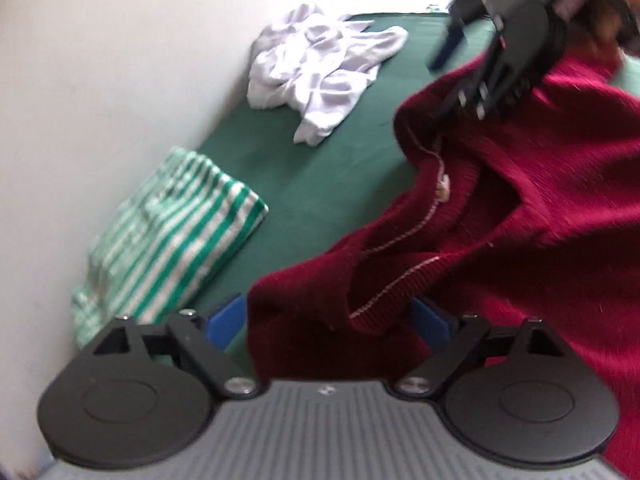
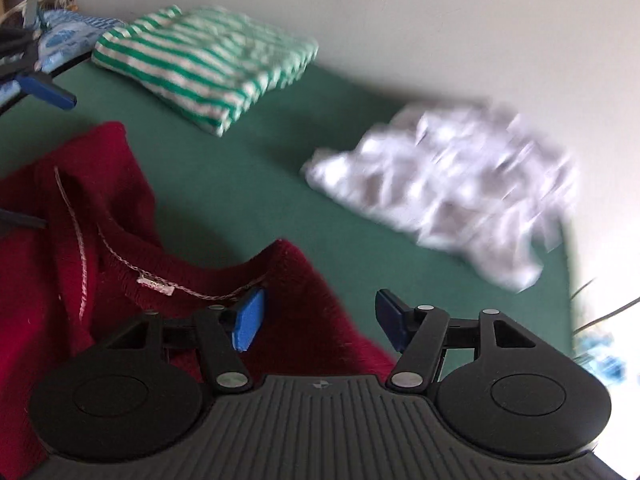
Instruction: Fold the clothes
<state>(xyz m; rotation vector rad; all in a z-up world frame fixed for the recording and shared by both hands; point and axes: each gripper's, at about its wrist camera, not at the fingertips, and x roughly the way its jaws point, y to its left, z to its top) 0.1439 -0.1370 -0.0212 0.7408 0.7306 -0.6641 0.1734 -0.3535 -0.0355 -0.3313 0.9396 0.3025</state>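
Both my left gripper [image 1: 332,320] and right gripper [image 2: 316,320] stand open, gripping nothing, over the red sweater's [image 1: 520,208] collar on the green table [image 2: 248,184], apparently positioned to grasp it.

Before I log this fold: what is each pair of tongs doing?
Left tongs: open, red sweater between the pads, not gripped.
Right tongs: open over the sweater, holding nothing.
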